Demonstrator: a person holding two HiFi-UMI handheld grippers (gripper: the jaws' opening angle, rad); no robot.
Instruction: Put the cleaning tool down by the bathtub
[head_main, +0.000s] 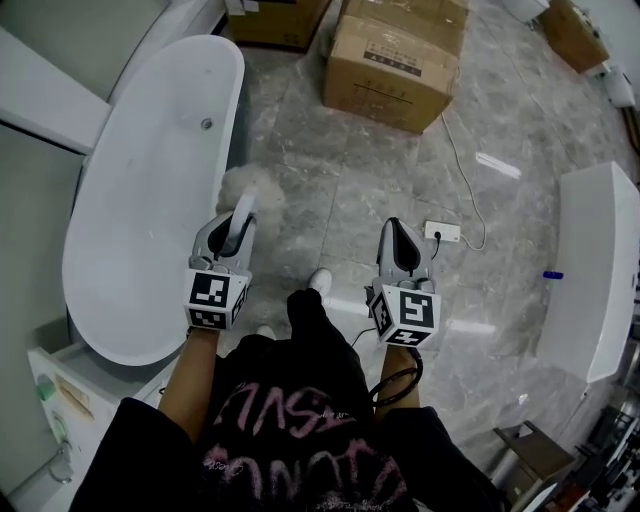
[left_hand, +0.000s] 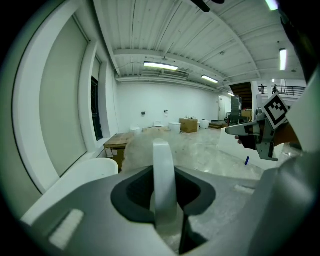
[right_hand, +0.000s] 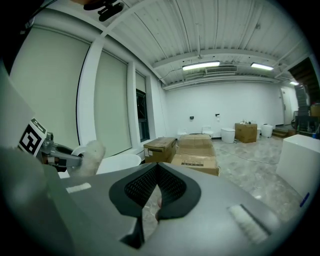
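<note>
My dark shirt (head_main: 290, 440) with its pink print is filling the bottom of the head view, and my forearms are reaching out from it to the two grippers.

The white bathtub (head_main: 150, 200) is stretching along my left. The cleaning tool (head_main: 248, 192) is sticking out forward from the left gripper (head_main: 238, 218), and its fluffy head is hanging over the grey marbled floor (head_main: 350, 190) just beside the tub's outer wall. I cannot tell whether it is touching the tub.

I am clamping the left gripper's jaws on the tool's handle. In the left gripper view the flat white handle (left_hand: 163, 185) is standing upright between them, squeezed on both sides. I am keeping the right gripper (head_main: 403, 245) level with the left, well apart from the tool. Its jaws are pressed together with nothing between them, as the right gripper view is showing.

The tool is looking like a pale, woolly duster: a round, shaggy, off-white puff (left_hand: 142, 150) on a smooth, slightly curved white handle.

Cardboard boxes (head_main: 395, 60) are sitting on the floor ahead, and a white power strip (head_main: 443, 232) is lying just past the right gripper.
</note>
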